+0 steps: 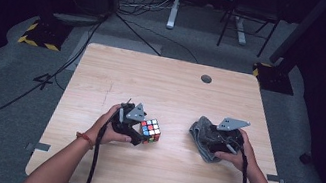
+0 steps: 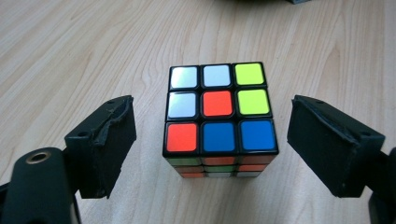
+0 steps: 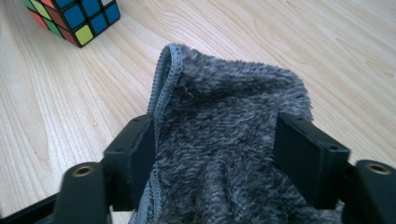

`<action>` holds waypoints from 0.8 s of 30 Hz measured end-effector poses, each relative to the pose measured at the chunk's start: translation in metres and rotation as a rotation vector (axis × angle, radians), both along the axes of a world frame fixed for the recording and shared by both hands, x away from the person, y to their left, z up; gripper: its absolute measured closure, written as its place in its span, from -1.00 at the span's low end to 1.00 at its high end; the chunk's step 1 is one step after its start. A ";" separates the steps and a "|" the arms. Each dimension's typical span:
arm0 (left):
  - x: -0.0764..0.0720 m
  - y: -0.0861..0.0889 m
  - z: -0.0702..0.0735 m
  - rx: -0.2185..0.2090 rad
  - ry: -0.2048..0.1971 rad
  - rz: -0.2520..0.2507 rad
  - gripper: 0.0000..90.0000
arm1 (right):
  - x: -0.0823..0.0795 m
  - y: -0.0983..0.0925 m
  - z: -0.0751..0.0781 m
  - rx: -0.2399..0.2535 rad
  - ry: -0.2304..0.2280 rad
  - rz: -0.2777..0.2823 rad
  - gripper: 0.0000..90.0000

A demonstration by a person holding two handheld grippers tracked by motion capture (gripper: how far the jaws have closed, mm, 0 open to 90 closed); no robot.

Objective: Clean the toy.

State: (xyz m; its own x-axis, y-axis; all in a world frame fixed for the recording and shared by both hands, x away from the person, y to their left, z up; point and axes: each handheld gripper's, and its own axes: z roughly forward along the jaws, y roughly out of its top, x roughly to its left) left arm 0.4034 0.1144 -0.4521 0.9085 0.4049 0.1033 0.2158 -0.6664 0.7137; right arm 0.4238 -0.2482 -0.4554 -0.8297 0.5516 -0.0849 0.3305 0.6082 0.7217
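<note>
Your left gripper (image 1: pixel 139 132) sits low on the wooden table (image 1: pixel 171 88) with the Rubik's cube (image 1: pixel 150 130) standing between its jaws, and in the left gripper view you can see clear table on either side of the cube (image 2: pixel 219 119): the pads are parted wider than it and neither one touches it, so nothing is gripped there. The cube rests flat on its base, square to the jaws, which is a good lie for closing straight on two opposite faces without twisting it. Your right gripper (image 1: pixel 219 143) is over the grey fleece cloth (image 1: pixel 204 134), well apart from the cube toward the right side of the table. In the right gripper view the jaws stand wide, with the cloth (image 3: pixel 224 140) bunched up and rising between them; the stitched hem runs along the inner face of the left-hand jaw and the pile brushes the other, but the fabric looks loose rather than pinched, so I judge it is lying in the gap, not held. The heaped shape of the cloth is what keeps it up between the pads. With the cube on one side and the cloth on the other, this looks set up for wiping the cube; you would likely need a firm hold on both before bringing them together, and the cloth could slip out if you close on a thin fold only.
</note>
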 end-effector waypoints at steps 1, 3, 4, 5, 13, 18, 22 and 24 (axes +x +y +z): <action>-0.002 0.000 0.001 0.006 -0.002 -0.002 -0.64 | 0.000 0.000 0.001 0.004 0.002 0.001 -0.36; -0.005 0.000 0.003 0.013 -0.015 -0.005 -0.64 | -0.002 -0.002 0.001 -0.003 0.013 0.000 -0.42; -0.006 0.001 0.003 0.014 -0.017 -0.005 -0.64 | -0.002 -0.003 0.002 0.001 0.013 0.001 -0.42; -0.008 0.001 0.004 0.015 -0.019 -0.003 -0.64 | -0.003 -0.004 0.003 0.006 0.014 -0.003 -0.42; -0.018 0.012 0.004 0.056 -0.044 0.020 -0.63 | -0.013 -0.014 0.006 0.013 0.004 -0.004 -0.43; -0.026 0.022 0.004 0.077 -0.064 0.046 -0.63 | -0.023 -0.021 0.010 0.023 -0.006 -0.005 -0.43; -0.032 0.030 0.003 0.084 -0.070 0.067 -0.63 | -0.033 -0.027 0.009 -0.002 -0.026 -0.007 -0.43; -0.034 0.036 0.002 0.090 -0.068 0.075 -0.63 | -0.038 -0.032 0.007 -0.005 -0.027 -0.013 -0.43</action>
State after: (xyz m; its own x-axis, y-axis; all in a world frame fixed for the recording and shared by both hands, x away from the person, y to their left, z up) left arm 0.3691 0.1501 -0.4500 0.8657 0.4577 0.2026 0.2205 -0.7121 0.6666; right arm 0.3862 -0.2798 -0.4481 -0.8198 0.5621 -0.1098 0.3191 0.6075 0.7274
